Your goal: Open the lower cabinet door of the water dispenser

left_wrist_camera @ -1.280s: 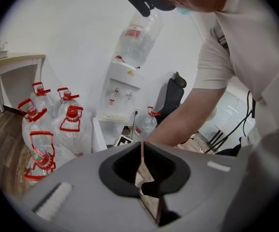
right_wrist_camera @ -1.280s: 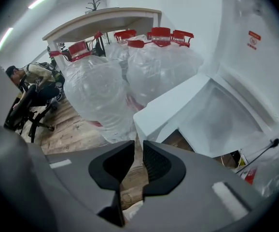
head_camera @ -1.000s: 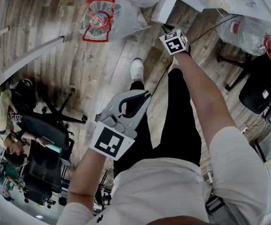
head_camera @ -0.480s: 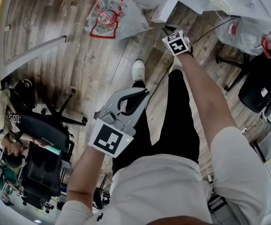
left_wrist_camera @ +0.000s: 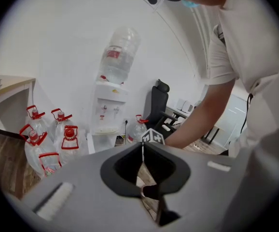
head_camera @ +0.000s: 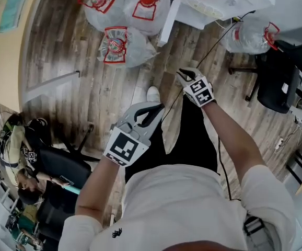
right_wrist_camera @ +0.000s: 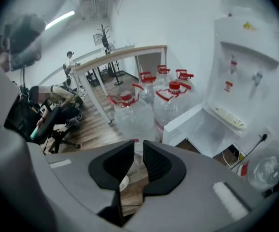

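Note:
The white water dispenser stands at the top of the head view. Its lower cabinet door is swung out, and the bare white inside of the cabinet shows in the right gripper view. My right gripper hangs in the air short of the door, touching nothing. Its jaws stand a narrow gap apart with nothing between them. Nearer my body, my left gripper is held over the floor with its tips pressed together and empty. The dispenser carries a big bottle on top.
Several large water bottles with red handles lie left of the dispenser, and one more lies right of it. A black office chair stands at the right. A cable crosses the wooden floor. A seated person is at far left.
My right gripper has drawn back from the open door towards my body and risen. The left gripper has lifted a little. More of the bottles and dispenser now shows.

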Demonstrator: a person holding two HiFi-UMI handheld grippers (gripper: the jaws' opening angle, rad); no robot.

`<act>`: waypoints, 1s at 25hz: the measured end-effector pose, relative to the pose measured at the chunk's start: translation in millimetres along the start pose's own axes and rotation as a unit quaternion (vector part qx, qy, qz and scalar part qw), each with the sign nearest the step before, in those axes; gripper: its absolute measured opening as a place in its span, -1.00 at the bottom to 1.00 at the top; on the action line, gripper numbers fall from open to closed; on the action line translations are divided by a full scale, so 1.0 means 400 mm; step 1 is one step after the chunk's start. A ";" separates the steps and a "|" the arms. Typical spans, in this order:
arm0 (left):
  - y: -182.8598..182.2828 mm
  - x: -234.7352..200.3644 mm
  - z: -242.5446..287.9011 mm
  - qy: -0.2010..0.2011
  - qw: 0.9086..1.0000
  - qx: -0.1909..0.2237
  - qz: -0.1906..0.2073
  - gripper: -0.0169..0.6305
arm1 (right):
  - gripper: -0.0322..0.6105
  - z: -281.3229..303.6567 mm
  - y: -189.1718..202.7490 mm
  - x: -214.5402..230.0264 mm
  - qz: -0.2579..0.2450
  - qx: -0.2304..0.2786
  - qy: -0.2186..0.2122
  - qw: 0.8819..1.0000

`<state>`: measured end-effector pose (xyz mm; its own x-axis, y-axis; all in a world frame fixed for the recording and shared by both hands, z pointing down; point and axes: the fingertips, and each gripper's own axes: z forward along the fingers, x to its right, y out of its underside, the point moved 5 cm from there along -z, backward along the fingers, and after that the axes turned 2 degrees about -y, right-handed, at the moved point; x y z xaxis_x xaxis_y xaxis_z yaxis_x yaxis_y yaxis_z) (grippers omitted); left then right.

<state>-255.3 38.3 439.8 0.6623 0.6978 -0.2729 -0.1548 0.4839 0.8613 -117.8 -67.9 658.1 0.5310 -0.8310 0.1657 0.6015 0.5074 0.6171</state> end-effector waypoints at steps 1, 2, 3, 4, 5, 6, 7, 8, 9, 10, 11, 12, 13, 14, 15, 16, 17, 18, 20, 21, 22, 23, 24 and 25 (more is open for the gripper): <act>-0.013 0.011 -0.003 0.006 1.000 -0.003 0.006 -0.77 | -0.72 -0.061 -0.008 -0.025 0.008 0.014 0.001 1.000; -0.027 0.026 -0.006 0.011 1.000 -0.007 0.012 -0.77 | -0.73 -0.124 -0.012 -0.051 0.018 0.025 0.001 1.000; -0.042 0.043 -0.009 0.017 1.000 -0.012 0.019 -0.77 | -0.75 -0.186 -0.014 -0.077 0.027 0.034 0.000 0.999; -0.057 0.060 -0.011 0.022 0.999 -0.016 0.027 -0.77 | -0.76 -0.248 -0.015 -0.101 0.035 0.043 0.001 0.998; -0.074 0.076 -0.013 0.026 0.999 -0.018 0.035 -0.77 | -0.80 -0.308 -0.016 -0.123 0.042 0.053 0.002 0.998; -0.090 0.093 -0.015 0.029 0.999 -0.017 0.041 -0.77 | -0.83 -0.366 -0.015 -0.144 0.049 0.065 0.003 0.997; -0.105 0.112 -0.017 0.029 0.998 -0.016 0.046 -0.78 | -0.86 -0.423 -0.012 -0.165 0.056 0.076 0.004 0.995; -0.118 0.132 -0.020 0.028 0.998 -0.014 0.050 -0.78 | -0.87 -0.478 -0.007 -0.187 0.062 0.086 0.005 0.994; -0.130 0.153 -0.023 0.027 0.998 -0.014 0.054 -0.78 | -0.89 -0.530 0.001 -0.208 0.065 0.093 0.006 0.994; -0.142 0.175 -0.023 0.026 0.998 -0.013 0.057 -0.78 | -0.90 -0.581 0.009 -0.228 0.063 0.099 0.007 0.993; -0.152 0.199 -0.022 0.028 0.998 -0.014 0.058 -0.78 | -0.90 -0.631 0.020 -0.247 0.060 0.104 0.009 0.993; -0.160 0.225 -0.021 0.029 0.998 -0.015 0.059 -0.78 | -0.89 -0.680 0.031 -0.266 0.055 0.109 0.011 0.992; -0.166 0.249 -0.019 0.030 0.998 -0.016 0.060 -0.78 | -0.89 -0.725 0.043 -0.283 0.051 0.116 0.013 0.992; -0.171 0.273 -0.016 0.029 0.998 -0.017 0.059 -0.78 | -0.90 -0.767 0.054 -0.298 0.048 0.126 0.015 0.991; -0.173 0.295 -0.014 0.026 0.998 -0.019 0.058 -0.78 | -0.89 -0.805 0.064 -0.312 0.044 0.136 0.017 0.990; -0.173 0.319 -0.012 0.022 0.998 -0.023 0.054 -0.78 | -0.90 -0.841 0.075 -0.324 0.038 0.144 0.019 0.989; -0.171 0.347 -0.010 0.018 0.998 -0.027 0.048 -0.78 | -0.89 -0.876 0.087 -0.336 0.032 0.150 0.022 0.988; -0.169 0.378 -0.009 0.016 0.998 -0.029 0.044 -0.78 | -0.89 -0.913 0.100 -0.344 0.026 0.155 0.026 0.987; -0.175 0.452 -0.003 0.018 0.998 -0.031 0.047 -0.78 | -0.90 -0.987 0.127 -0.351 0.022 0.170 0.035 0.984; -0.180 0.492 0.001 0.019 0.998 -0.031 0.054 -0.78 | -0.90 -1.023 0.141 -0.355 0.023 0.180 0.039 0.983; -0.184 0.529 0.005 0.019 0.997 -0.031 0.061 -0.78 | -0.89 -1.057 0.155 -0.359 0.024 0.190 0.042 0.981; -0.188 0.565 0.008 0.019 0.997 -0.031 0.066 -0.78 | -0.89 -1.086 0.170 -0.365 0.026 0.198 0.044 0.979; -0.192 0.598 0.009 0.017 0.997 -0.028 0.067 -0.78 | -0.89 -1.112 0.187 -0.373 0.027 0.204 0.046 0.977; -0.192 0.630 0.006 0.016 0.997 -0.026 0.066 -0.78 | -0.89 -1.134 0.204 -0.383 0.027 0.208 0.046 0.977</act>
<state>-74.9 175.8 305.8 0.6101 0.7733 -0.1723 -0.2772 0.4121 0.8679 120.7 204.4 334.1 0.6189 -0.7712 0.1488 0.2863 0.3980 0.8716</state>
